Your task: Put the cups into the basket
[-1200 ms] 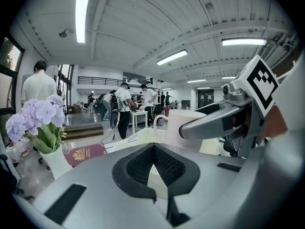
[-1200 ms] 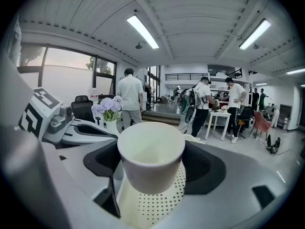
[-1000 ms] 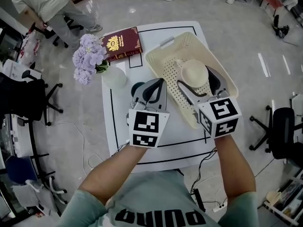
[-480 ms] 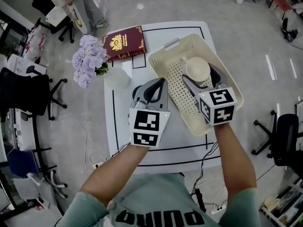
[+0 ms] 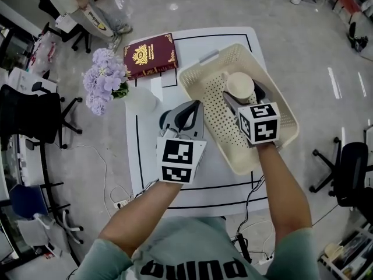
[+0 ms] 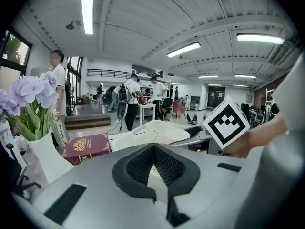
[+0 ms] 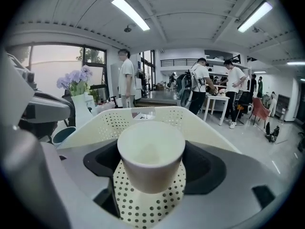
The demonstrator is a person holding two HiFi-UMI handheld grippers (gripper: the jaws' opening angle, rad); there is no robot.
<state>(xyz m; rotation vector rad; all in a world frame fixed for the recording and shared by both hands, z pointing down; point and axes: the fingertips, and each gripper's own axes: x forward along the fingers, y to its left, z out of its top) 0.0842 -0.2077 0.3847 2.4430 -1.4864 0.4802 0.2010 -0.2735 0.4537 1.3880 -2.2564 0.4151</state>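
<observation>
Across the white desk [image 5: 145, 156] we see the cream perforated basket [image 5: 230, 51] lying at the right, a maroon book [image 5: 149, 55] at the far edge and a vase of lilac flowers [image 5: 105, 80] at the left corner. Our right claw [image 5: 240, 95] reaches into the basket and pinches a cream cup [image 7: 151, 156] by its sides, upright over the dotted floor. Our left claw [image 5: 197, 104] is pressed together with nothing in it, just beside a teal cup [image 5: 165, 115] on the desk.
</observation>
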